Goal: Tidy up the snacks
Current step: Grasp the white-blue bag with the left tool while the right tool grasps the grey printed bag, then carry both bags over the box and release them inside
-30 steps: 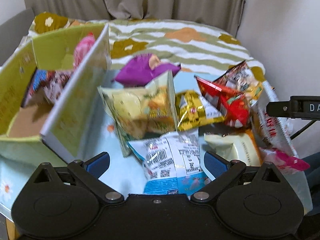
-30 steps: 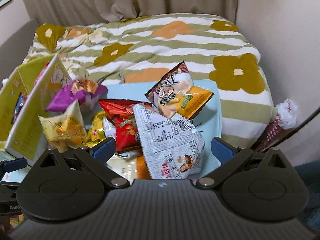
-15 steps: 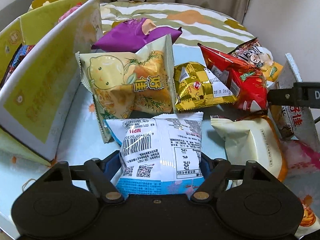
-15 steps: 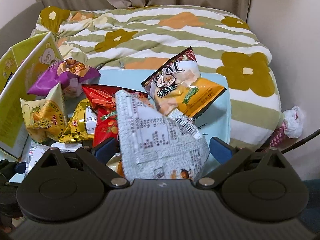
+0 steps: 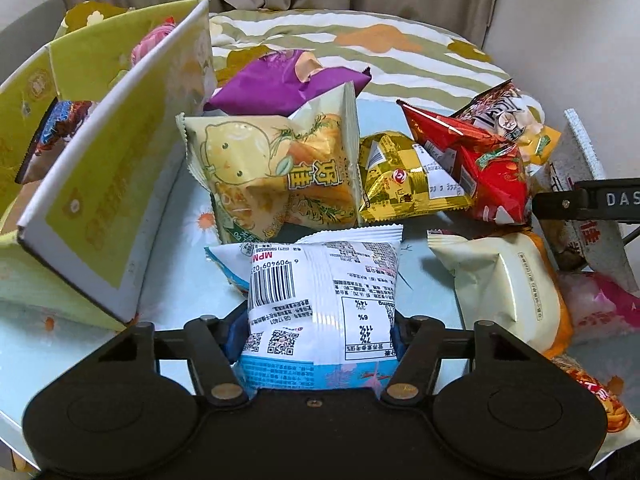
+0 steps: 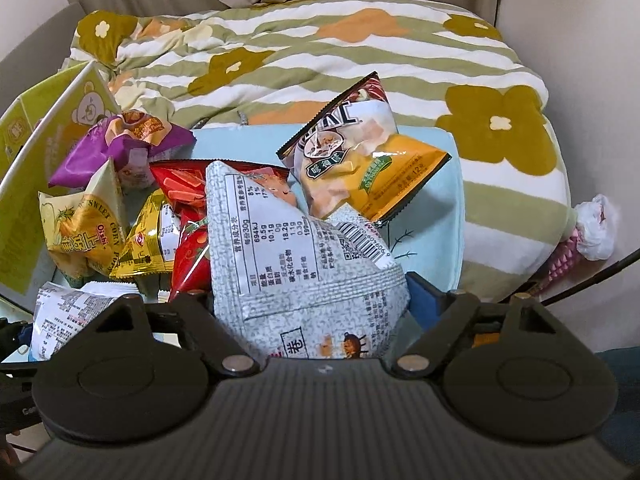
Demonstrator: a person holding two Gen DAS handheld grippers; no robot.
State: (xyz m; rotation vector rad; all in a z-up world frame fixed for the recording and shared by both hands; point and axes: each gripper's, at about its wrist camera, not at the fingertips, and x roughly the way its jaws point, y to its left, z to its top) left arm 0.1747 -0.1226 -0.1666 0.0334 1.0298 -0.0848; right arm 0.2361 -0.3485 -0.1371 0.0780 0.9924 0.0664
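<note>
Jaws of your left gripper (image 5: 316,332) are clenched on the white-and-blue snack packet (image 5: 320,300) at lower centre of its view. Your right gripper (image 6: 316,312) grasps the grey speckled packet (image 6: 296,264), lower centre, while the green box (image 5: 116,200) stands open at left.

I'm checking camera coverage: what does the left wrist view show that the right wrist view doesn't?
Only the left wrist view shows the inside of the green box with a snack already in it, the cream packet, and the left tongs closed on the white-and-blue packet. Only the right wrist view shows the right tongs closed on the grey packet and the pink-and-white item beside the bed. Both show the purple, corn, gold and red packets.
</note>
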